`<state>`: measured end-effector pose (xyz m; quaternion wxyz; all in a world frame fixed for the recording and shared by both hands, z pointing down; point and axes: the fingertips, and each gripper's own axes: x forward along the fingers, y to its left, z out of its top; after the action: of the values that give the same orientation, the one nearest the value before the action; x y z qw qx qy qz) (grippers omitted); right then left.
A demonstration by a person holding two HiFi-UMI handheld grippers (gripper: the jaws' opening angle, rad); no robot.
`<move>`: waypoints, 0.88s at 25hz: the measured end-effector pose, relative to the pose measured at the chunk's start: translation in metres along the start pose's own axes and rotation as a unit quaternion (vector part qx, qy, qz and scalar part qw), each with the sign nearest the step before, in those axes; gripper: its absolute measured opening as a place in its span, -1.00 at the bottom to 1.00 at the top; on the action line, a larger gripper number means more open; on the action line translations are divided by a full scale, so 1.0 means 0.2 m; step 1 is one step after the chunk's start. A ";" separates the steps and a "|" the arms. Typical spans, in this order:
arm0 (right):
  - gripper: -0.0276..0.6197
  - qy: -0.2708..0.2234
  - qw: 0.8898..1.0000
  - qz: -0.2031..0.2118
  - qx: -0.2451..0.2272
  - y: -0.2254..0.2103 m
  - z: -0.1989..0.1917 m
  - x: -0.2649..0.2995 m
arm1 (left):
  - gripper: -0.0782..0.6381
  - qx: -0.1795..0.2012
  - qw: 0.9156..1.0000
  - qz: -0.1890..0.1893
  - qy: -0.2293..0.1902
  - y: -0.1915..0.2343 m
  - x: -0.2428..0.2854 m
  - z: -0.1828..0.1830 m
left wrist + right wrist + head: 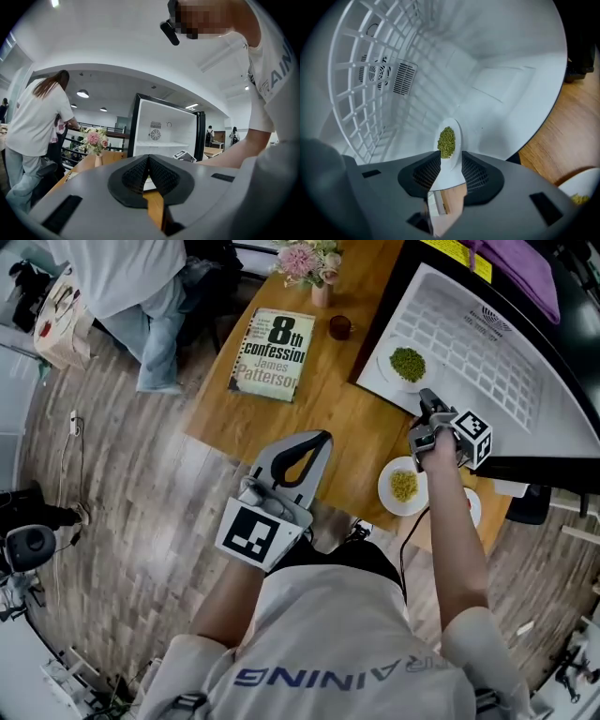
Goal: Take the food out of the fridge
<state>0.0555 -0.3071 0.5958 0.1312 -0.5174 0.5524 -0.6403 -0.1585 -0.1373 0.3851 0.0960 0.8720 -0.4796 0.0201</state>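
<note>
On the wooden table [337,418], right side: small white fridge [525,418], door open, front facing the person. Plank floor [122,484] all round. A second person [131,287] stands at the far left corner.

Task item: plate of green food [386,371] lies inside the fridge, close to its open front edge. In the right gripper view it rests on smooth white interior, with the wire shelf [361,93] and a fan vent to the view's left.

Right gripper [428,401]: at the fridge mouth, jaws part-way apart with the near rim of that plate between them. Pads sit close on either face of the rim; no firm press can be made out.

Left gripper [317,439]: low over the table's near edge, jaws closed tip to tip, nothing between them.

Already on the table: plate of yellow food [386,488] near the front edge, under the right forearm. Another plate [475,507] is just beside it, mostly hidden by that arm.

Edges and room:
- Book [272,354] lies near the left edge.
- Flower vase [314,263] and dark cup [339,327] sit at the far side.
- Bare wood runs between the book and the fridge.
- The fridge's dark frame bounds the right.
</note>
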 end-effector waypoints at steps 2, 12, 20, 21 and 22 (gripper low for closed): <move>-0.51 -0.001 1.000 -0.014 0.002 -0.02 0.01 0.04 | -0.76 -0.006 1.000 0.007 0.004 0.03 0.00 -0.02; -0.51 0.000 0.999 -0.036 0.015 -0.04 0.04 0.14 | -0.76 -0.010 1.000 0.003 0.010 0.06 0.07 -0.03; -0.67 0.003 0.998 -0.057 0.032 -0.08 0.04 0.18 | -0.76 -0.018 1.000 0.001 0.002 0.07 0.05 -0.02; -0.75 0.004 0.998 -0.060 0.035 -0.09 0.03 0.17 | -0.76 -0.017 1.000 0.001 0.000 0.07 0.05 -0.02; -0.77 0.005 0.998 -0.058 0.039 -0.09 0.03 0.17 | -0.76 -0.021 1.000 0.002 0.002 0.07 0.05 -0.02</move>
<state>0.0526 -0.3295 0.6279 0.1115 -0.5397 0.4966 -0.6706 -0.1647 -0.1518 0.3929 0.1154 0.8687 -0.4816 0.0121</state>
